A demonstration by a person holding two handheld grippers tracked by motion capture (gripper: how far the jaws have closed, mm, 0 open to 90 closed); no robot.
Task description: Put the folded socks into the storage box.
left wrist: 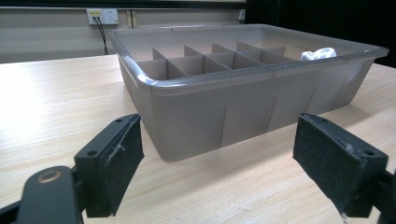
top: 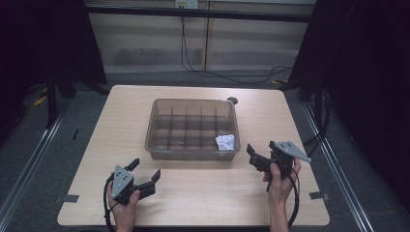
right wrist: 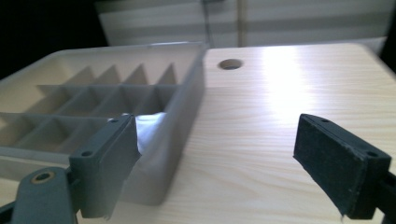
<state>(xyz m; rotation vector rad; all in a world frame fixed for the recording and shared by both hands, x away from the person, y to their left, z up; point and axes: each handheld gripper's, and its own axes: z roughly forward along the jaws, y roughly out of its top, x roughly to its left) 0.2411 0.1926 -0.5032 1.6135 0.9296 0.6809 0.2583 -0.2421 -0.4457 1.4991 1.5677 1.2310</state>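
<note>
Holding both grippers open and empty before the grey divided box (top: 193, 129).
We see the white crumpled item (top: 226, 141) in the box's near right corner compartment, just ahead and to the left of our right gripper (top: 253, 155); our left gripper (top: 144, 173) is well apart from it. It looks soft, wrinkled, small.

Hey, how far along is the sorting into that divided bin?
Done: one white crumpled item sits in the near-right compartment of the grey bin. In hand: nothing; the left tool and right tool are open and empty. Left: the other compartments look empty.
</note>
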